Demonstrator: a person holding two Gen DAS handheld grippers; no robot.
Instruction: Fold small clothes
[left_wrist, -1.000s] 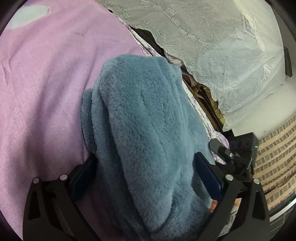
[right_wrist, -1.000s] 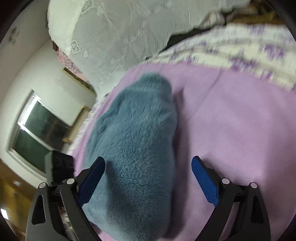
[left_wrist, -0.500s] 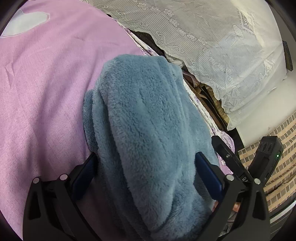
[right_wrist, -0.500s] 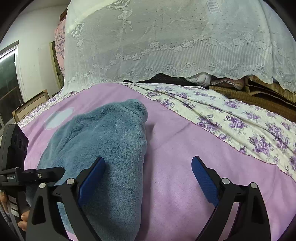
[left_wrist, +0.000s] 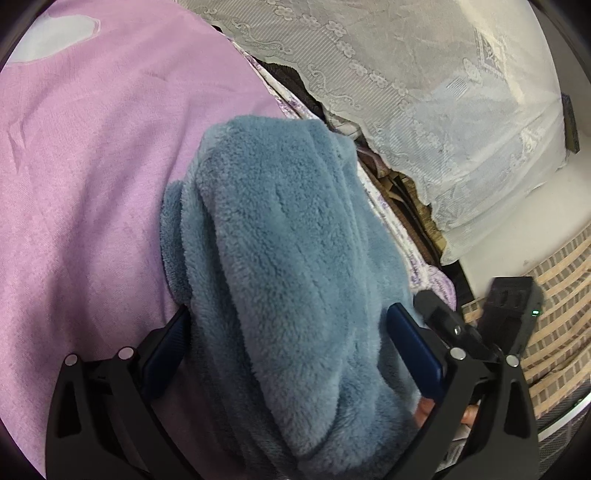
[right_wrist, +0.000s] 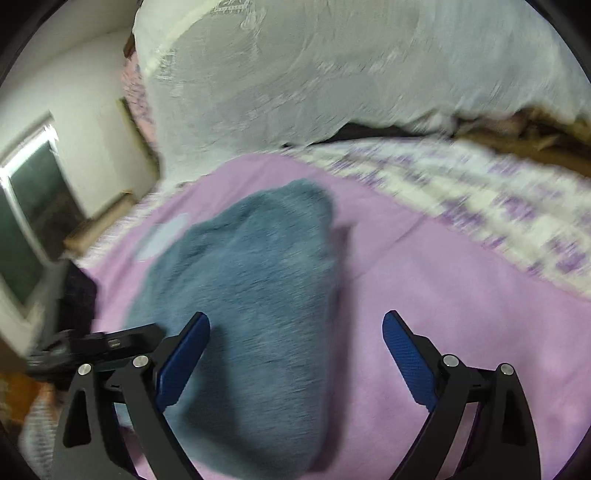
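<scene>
The bed (right_wrist: 461, 295) gives me open pink sheet to the right of the fleece (right_wrist: 255, 295), running out to a floral border (right_wrist: 517, 206) along the far edge; a white lace cover (right_wrist: 332, 74) hangs beyond that. To the left of the fleece the sheet ends near a wall with a window (right_wrist: 26, 221).

The blue fleece lies folded in a thick bundle on the pink sheet, toward the bed's left edge in my right view. My left hand-held gripper (left_wrist: 288, 354) stands spread wide, its blue pads either side of the bundle, which fills the gap between them; I cannot tell whether either pad presses the cloth. My right hand-held gripper (right_wrist: 295, 365) is also spread wide, holding nothing: its left pad sits over the bundle's near part, its right pad over bare sheet.

The right view is smeared, so the border pattern and lace are vague. The bundle's near end is cut off by both frames, and its layers are hidden underneath.
</scene>
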